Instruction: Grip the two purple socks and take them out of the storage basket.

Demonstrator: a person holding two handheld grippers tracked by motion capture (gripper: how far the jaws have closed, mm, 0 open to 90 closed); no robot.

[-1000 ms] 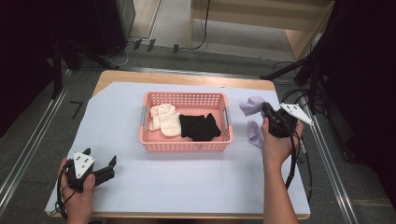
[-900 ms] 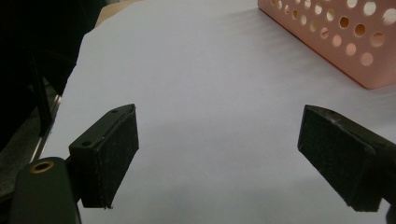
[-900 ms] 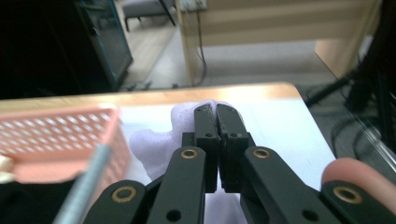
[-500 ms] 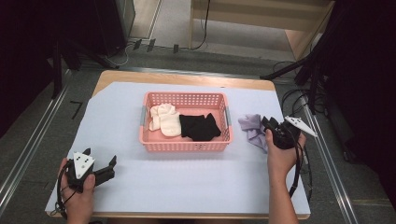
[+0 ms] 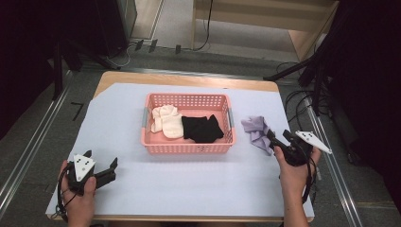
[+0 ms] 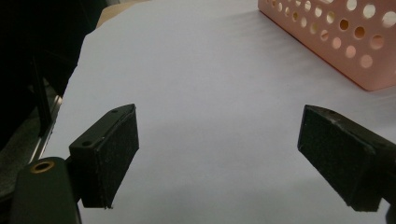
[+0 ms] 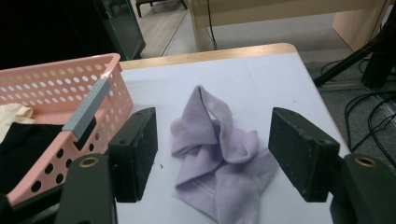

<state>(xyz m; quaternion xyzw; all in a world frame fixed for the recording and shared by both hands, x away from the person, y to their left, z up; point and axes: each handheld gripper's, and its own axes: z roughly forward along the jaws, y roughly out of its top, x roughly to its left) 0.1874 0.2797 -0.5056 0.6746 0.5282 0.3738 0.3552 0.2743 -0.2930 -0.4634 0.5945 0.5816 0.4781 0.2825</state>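
One lilac sock lies crumpled on the white sheet, just right of the pink basket | right gripper jaws apart, straddling it, nothing held | risk: loose folds slip, or only one layer is caught | left gripper jaws apart, near-left, empty

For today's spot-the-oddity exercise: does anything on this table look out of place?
Yes: the lilac cloth lies crumpled on the sheet to the right of the pink basket, while the cream cloth and black cloth lie inside.
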